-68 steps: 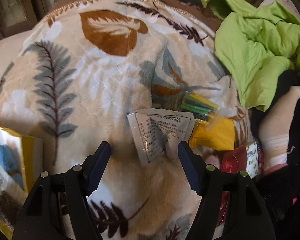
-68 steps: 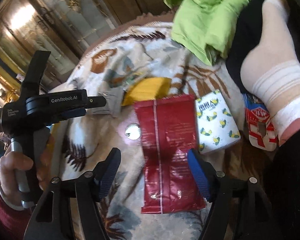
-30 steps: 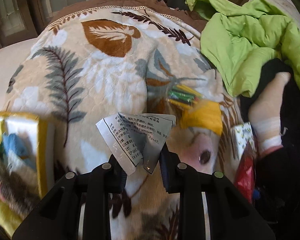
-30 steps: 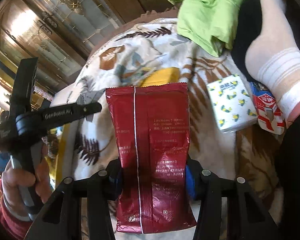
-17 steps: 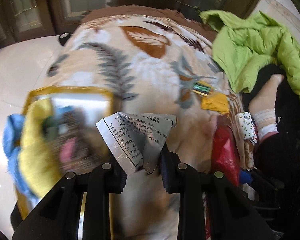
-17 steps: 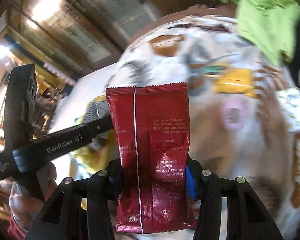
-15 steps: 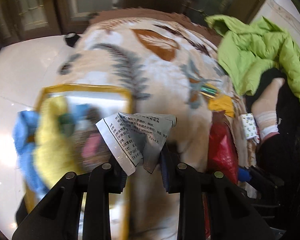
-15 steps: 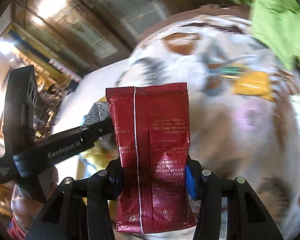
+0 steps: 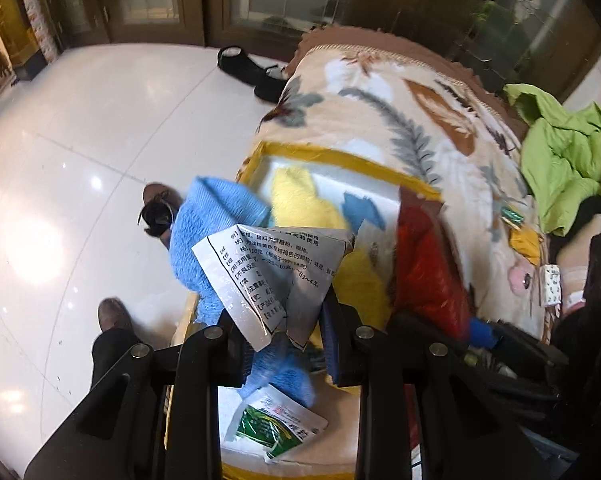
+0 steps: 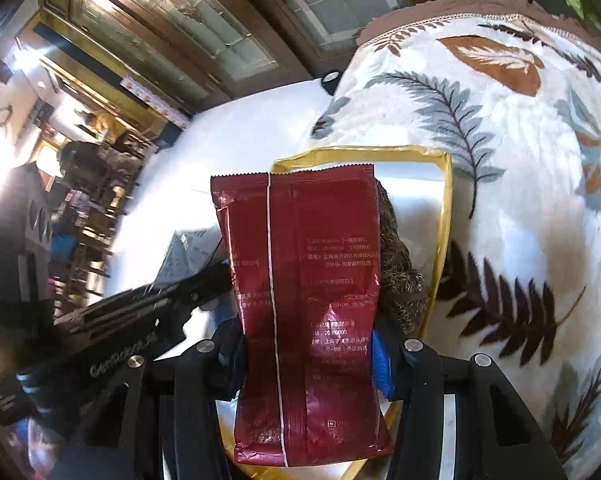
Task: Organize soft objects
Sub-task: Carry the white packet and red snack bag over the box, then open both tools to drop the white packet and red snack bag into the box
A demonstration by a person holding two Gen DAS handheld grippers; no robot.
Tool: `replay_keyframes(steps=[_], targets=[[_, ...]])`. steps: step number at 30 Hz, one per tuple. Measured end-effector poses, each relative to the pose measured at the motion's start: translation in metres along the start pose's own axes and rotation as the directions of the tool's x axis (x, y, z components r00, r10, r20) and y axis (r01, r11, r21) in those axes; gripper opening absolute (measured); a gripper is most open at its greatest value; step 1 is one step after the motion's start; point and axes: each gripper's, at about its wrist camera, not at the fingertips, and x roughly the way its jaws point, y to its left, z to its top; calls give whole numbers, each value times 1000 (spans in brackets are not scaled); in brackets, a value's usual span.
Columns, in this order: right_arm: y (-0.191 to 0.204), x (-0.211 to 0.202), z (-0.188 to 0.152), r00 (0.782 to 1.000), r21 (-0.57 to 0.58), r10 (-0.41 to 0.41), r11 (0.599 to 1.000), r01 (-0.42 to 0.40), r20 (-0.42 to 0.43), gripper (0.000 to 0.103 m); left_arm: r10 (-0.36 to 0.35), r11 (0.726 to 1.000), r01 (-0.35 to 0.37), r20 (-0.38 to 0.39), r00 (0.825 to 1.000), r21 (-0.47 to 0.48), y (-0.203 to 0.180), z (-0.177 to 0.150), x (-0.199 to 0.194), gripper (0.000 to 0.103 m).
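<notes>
1. My left claw [image 9: 286,354] is clamped on a crumpled silver sachet [image 9: 270,276] printed with black text; the sachet sticks up from between the jaws.
2. My right claw [image 10: 306,356] is clamped on a dark red pouch [image 10: 300,300], which stands upright and hides much of that view.
3. Both claws are held over a white box [image 9: 340,160] with a yellow rim, which sits at the edge of a leaf-patterned blanket [image 9: 400,92].
4. In the box I see a blue knit [image 9: 208,220], a yellow cloth [image 9: 300,200] and a green-and-white packet [image 9: 276,428] near the front.
5. The right view shows a brown knitted item [image 10: 396,276] in the same box, behind the pouch.
6. In the left view the red pouch [image 9: 424,264] appears just right of the sachet, over the box's right side.
7. On the blanket, further right, lie a yellow packet [image 9: 526,242] and a small white patterned pack [image 9: 552,290].
8. A green jacket [image 9: 568,160] is heaped at the far right.
9. Left of the box is white tiled floor [image 9: 80,140], with dark shoes [image 9: 256,72] lying on it.
</notes>
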Motion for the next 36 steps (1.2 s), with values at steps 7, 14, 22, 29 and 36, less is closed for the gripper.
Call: replay_keyframes(steps=[7, 14, 22, 29, 36], targets=[[-15, 22, 25, 996, 18, -89, 996, 89, 7, 50, 21, 1000, -21, 3, 1000, -14, 8, 3, 15, 25], [0, 27, 22, 991, -90, -136, 987, 135, -5, 56, 61, 998, -61, -10, 998, 7, 6, 3, 24, 25], [-17, -11, 14, 1000, 1, -27, 1000, 27, 15, 65, 51, 999, -51, -17, 999, 1, 10, 0, 27, 26], [-25, -25, 9, 1000, 28, 9, 1000, -10, 27, 65, 56, 998, -56, 1, 998, -15, 11, -5, 27, 37], [-44, -34, 4, 999, 71, 23, 997, -25, 33, 65, 44, 998, -44, -23, 999, -36, 14, -7, 16, 52]])
